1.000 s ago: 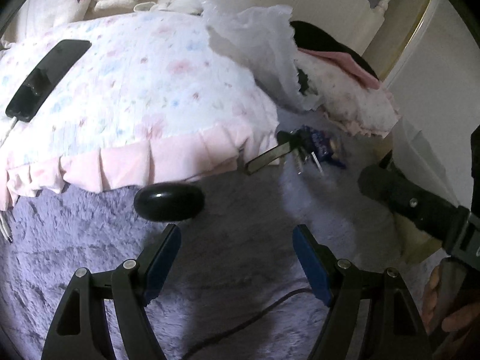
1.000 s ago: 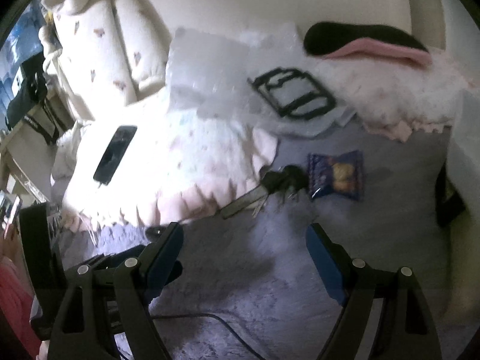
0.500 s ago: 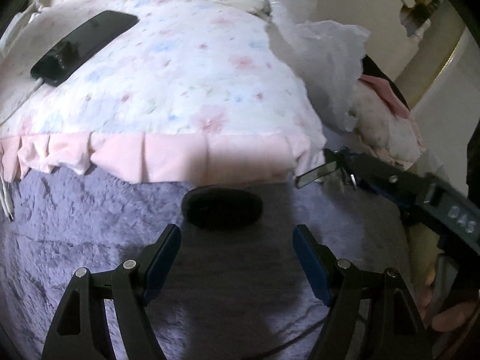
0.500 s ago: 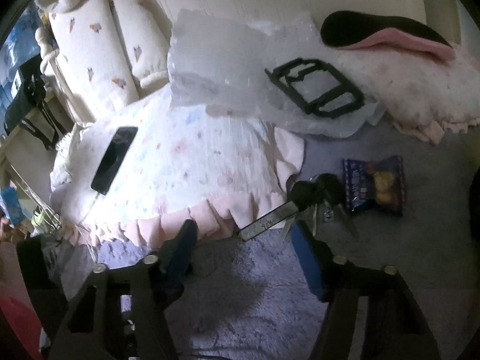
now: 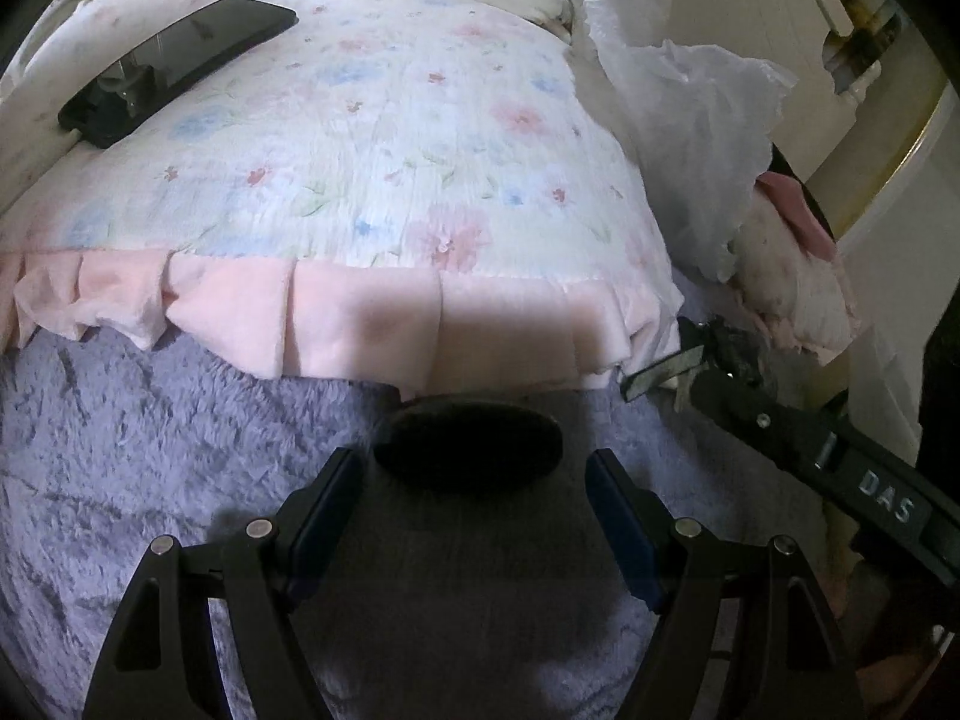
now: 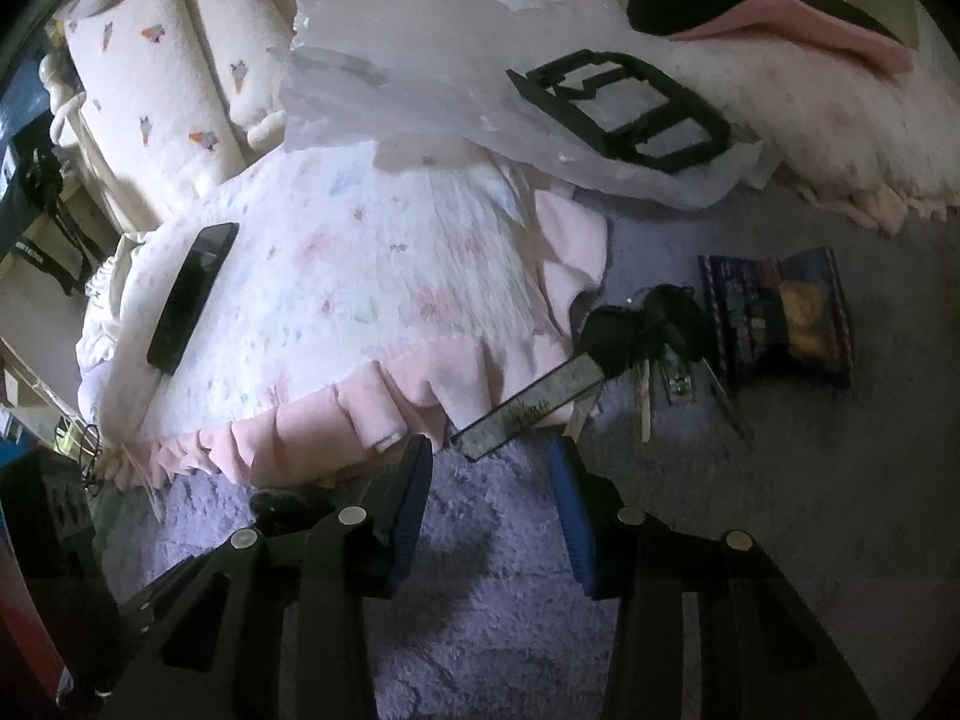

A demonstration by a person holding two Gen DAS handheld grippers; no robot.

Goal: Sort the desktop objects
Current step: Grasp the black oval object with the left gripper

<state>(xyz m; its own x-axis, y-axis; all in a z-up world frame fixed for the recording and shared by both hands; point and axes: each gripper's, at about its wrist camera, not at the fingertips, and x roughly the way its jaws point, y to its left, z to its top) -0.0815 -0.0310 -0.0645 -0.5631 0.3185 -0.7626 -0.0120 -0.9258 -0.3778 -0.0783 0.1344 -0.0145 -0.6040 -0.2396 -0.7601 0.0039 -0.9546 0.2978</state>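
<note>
Black and glossy, an oval object lies on the lilac plush blanket just under the pink frill of the floral pillow, its top edge touching the frill's shadow; the left gripper stands spread, its blue pads to either side of the oval's near edge and apart from it, holding nothing; bare blanket lies open to the left and toward the camera, while the pillow's edge closes the far side. To the right along the same frill, a key bunch rests at the pillow's near right corner, its long metal tag pointing out over the blanket; the right gripper is also spread and empty, its fingertips just short of the tag's end, with the frill close on its left; in the left view that gripper's arm crosses in front of the keys. Beside the keys on the right lies a blue snack packet; a black phone sits on the pillow's far left corner; crumpled clear plastic carrying a black frame overlaps the pillow's far edge.
</note>
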